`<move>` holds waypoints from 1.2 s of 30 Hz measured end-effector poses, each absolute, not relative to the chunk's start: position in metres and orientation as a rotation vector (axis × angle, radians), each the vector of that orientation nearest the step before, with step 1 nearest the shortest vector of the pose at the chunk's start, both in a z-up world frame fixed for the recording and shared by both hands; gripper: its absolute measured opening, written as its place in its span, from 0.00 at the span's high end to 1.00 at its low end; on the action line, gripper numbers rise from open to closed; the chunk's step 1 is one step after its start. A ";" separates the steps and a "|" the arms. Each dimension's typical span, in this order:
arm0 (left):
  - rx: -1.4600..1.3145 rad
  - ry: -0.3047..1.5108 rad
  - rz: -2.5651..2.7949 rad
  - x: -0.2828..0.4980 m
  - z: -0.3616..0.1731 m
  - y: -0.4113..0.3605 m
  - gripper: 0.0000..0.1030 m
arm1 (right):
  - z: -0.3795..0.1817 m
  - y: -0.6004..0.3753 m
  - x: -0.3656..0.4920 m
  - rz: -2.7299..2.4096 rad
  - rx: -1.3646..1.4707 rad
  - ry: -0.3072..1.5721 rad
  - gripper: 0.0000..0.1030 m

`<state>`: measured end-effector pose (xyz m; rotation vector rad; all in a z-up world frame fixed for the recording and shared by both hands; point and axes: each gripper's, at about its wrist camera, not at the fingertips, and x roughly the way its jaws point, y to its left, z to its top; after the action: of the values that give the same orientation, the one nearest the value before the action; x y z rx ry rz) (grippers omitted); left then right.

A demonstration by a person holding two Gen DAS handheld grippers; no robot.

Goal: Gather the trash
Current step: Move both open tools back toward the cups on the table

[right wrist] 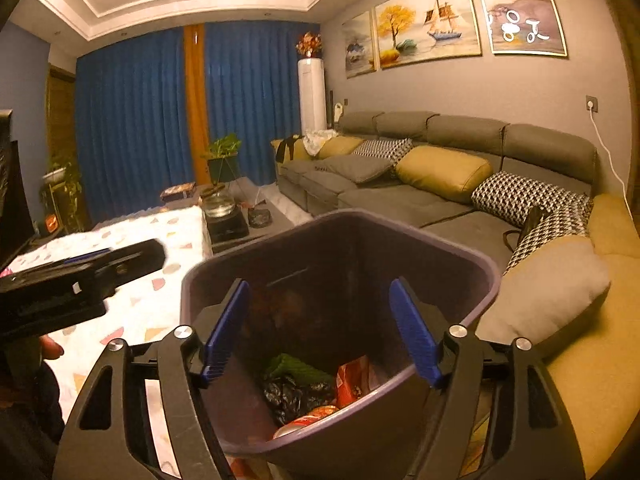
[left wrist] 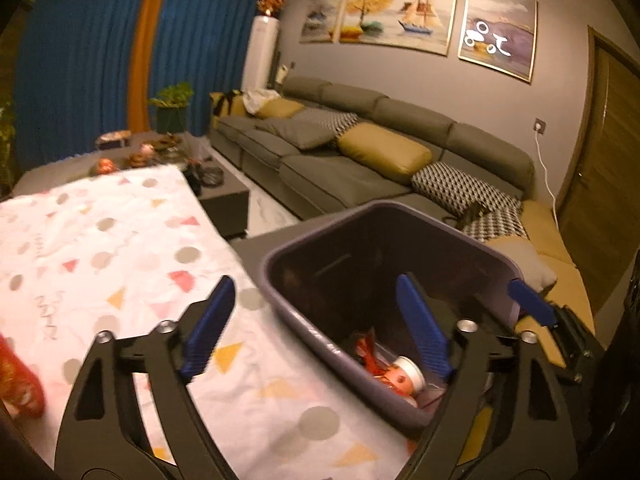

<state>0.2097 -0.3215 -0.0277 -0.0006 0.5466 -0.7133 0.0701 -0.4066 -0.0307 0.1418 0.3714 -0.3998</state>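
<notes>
A dark purple trash bin point(left wrist: 460, 232) stands beside the table and also shows in the right wrist view point(right wrist: 400, 228). It holds a red-and-white wrapper point(left wrist: 394, 372), a black bag point(right wrist: 292, 394), a green piece point(right wrist: 298, 366), a red packet point(right wrist: 354, 380) and a can point(right wrist: 308, 420). My left gripper point(left wrist: 320, 332) is open and empty over the bin's left rim. My right gripper point(right wrist: 320, 330) is open and empty above the bin's opening. A red wrapper point(left wrist: 18, 384) lies on the patterned tablecloth point(left wrist: 112, 248) at the far left.
A grey sofa point(right wrist: 420, 196) with yellow and patterned cushions runs along the right wall. A low dark coffee table point(left wrist: 224, 196) with small items, a kettle point(right wrist: 219, 202) and an ashtray stands beyond the cloth. The left gripper's body point(right wrist: 80, 276) shows at left. Plants and blue curtains stand behind.
</notes>
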 end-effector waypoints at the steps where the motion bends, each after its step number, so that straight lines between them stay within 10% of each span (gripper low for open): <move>1: 0.000 0.535 -0.694 0.205 -0.025 -0.316 0.14 | -0.028 -0.405 0.066 -0.405 0.140 0.359 0.28; 36: -0.070 0.529 -0.159 0.140 -0.041 0.011 0.06 | -0.007 -0.215 0.059 -0.084 0.105 0.375 0.15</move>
<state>0.1405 0.0105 -0.0409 -0.0702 0.5292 -0.1593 0.0594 -0.2154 -0.0070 0.1053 0.3751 -0.0837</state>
